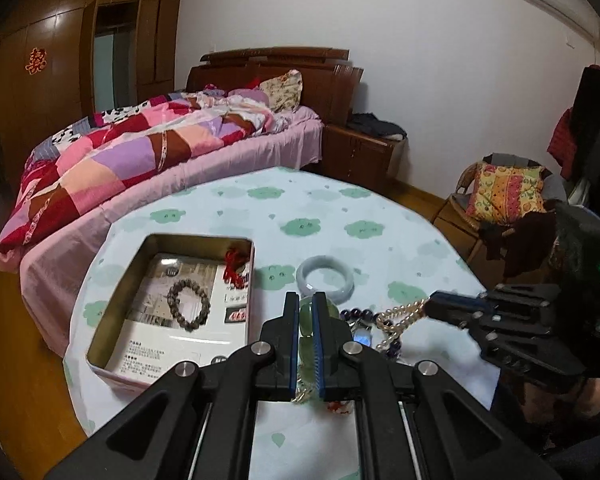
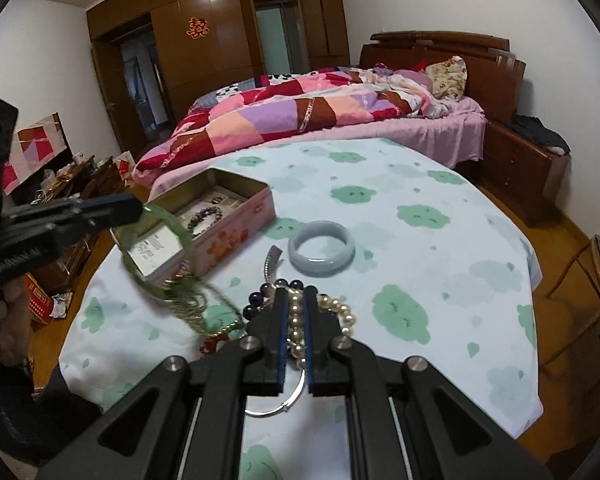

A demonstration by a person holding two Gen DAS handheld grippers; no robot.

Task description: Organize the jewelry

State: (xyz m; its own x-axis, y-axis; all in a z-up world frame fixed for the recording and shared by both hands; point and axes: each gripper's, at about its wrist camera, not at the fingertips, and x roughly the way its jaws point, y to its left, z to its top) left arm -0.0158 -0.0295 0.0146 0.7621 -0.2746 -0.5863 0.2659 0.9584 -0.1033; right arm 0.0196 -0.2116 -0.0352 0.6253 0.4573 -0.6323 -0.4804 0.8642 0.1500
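Note:
My left gripper (image 1: 306, 300) is shut on a translucent green bangle (image 1: 305, 314), lifted above the table; the right wrist view shows this gripper (image 2: 138, 206) with the bangle (image 2: 184, 232) and a gold chain (image 2: 198, 304) trailing down from it. My right gripper (image 2: 296, 296) is shut on a pearl strand (image 2: 342, 310), and shows in the left view (image 1: 430, 306) with the pearls (image 1: 404, 314) hanging from it. An open tin box (image 1: 120, 292) (image 2: 236, 236) holds a brown bead bracelet (image 1: 189, 304) and a red tassel (image 1: 236, 268). A pale lavender bangle (image 1: 326, 260) (image 2: 320, 268) lies on the cloth.
Dark purple beads (image 2: 260, 294), a silver watch band (image 2: 274, 260) and a silver hoop (image 2: 276, 406) lie by the pearls. The round table (image 2: 420, 184) has a white and green cloth. A bed (image 1: 140, 160) stands behind it, a cushioned chair (image 1: 504, 196) to the right.

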